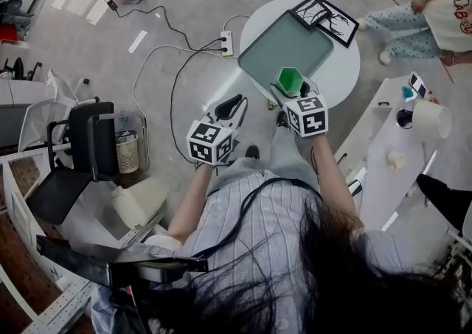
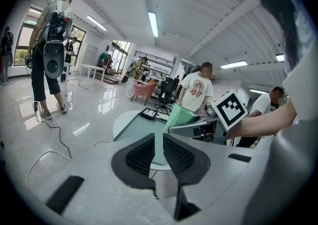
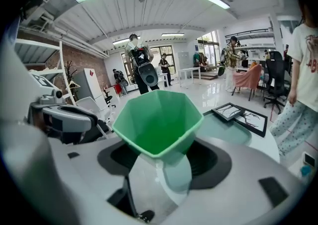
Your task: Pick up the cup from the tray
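My right gripper [image 1: 291, 91] is shut on a green faceted cup [image 1: 290, 79], its mouth facing up. In the right gripper view the cup [image 3: 158, 114] fills the space between the two pads of that gripper [image 3: 161, 155]. It hangs clear of the grey-green tray [image 3: 221, 128], which lies beyond it on the round white table [image 1: 346, 67]. The tray [image 1: 284, 45] holds nothing. My left gripper [image 1: 237, 104] hovers off the table's near left edge. Its jaws [image 2: 159, 142] stand together with only a thin slit and hold nothing. From there I see the cup [image 2: 180, 116] to the right.
Two black picture frames [image 1: 324, 15] lie at the table's far side. A power strip [image 1: 227, 43] with cables lies on the floor to the left. A black chair [image 1: 81, 148] and a wastebasket [image 1: 127, 152] stand at left, a white desk [image 1: 391, 148] at right. People stand around.
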Demonstrator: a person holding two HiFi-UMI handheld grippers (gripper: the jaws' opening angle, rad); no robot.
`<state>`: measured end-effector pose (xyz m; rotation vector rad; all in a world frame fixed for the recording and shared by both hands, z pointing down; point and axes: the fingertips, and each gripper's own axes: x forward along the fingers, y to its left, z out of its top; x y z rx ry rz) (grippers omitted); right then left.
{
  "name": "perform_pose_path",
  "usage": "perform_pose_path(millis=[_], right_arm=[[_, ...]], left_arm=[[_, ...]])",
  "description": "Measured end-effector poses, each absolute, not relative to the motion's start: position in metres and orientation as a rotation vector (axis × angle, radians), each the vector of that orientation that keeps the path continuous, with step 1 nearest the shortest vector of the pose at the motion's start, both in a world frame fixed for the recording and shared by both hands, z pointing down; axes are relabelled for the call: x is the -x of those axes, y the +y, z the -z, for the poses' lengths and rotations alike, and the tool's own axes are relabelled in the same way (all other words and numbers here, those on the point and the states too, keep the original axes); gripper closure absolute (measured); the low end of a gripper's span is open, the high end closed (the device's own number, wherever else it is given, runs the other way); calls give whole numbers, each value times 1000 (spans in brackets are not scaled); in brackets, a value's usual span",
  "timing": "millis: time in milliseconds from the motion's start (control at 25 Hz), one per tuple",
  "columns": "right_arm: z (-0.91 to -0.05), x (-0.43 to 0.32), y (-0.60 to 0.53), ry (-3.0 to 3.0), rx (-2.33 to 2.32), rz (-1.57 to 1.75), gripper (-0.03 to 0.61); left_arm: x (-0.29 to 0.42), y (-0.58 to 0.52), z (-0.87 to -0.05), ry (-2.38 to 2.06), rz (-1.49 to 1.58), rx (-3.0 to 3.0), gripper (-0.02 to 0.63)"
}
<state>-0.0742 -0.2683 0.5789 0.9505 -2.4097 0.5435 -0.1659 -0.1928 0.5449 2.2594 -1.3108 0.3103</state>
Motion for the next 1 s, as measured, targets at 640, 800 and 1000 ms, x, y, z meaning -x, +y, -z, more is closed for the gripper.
perform_pose_path(millis=[640, 800, 1000], right_arm=[[-559, 78, -135, -2384, -966, -513, 273], [-557, 68, -118, -2391, -956, -504, 273], [-557, 48, -93, -2391, -953, -519, 273]], left_arm=[[157, -103, -545, -1227, -229, -2279, 563], [145, -93, -543, -1211, -237, -2296, 563], [126, -75, -541, -1206, -251, -2296, 563]])
